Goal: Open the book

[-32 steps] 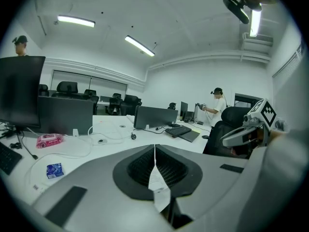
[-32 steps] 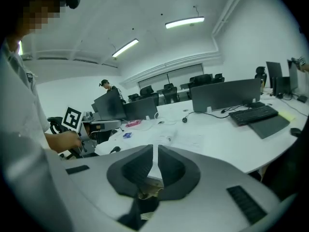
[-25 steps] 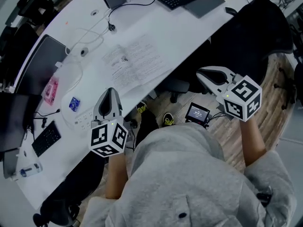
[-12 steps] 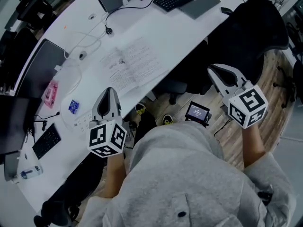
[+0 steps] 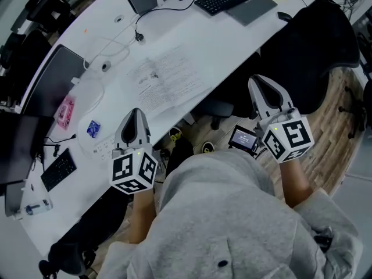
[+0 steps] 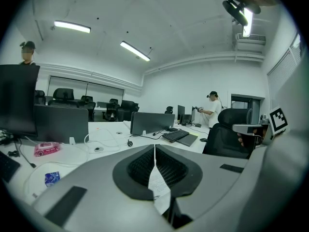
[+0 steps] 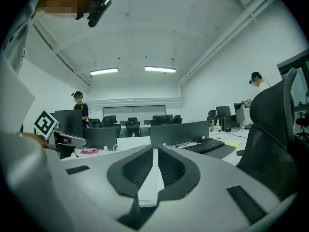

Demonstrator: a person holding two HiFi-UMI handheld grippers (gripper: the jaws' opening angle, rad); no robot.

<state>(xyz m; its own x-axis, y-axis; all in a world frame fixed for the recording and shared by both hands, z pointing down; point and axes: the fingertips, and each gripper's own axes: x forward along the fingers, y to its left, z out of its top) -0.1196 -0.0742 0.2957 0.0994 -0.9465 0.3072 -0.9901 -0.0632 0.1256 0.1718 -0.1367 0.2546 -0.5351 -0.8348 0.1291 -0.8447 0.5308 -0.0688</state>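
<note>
White desk is bearing the book, lying open and flat (pages up), at 1 o'clock from the left gripper. Both grippers are holding their jaws together on nothing, the right gripper hovering off the desk at the book's 3 o'clock.

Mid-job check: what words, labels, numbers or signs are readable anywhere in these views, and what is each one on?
No text can be read as words.
On the open book with white printed pages: lines of print, too small.
On the small black device with lit screen: display too small.
On the pink packet and the blue packet: print blurred.
On the cubes of the left gripper and the right gripper: black-and-white square markers, no words.
</note>
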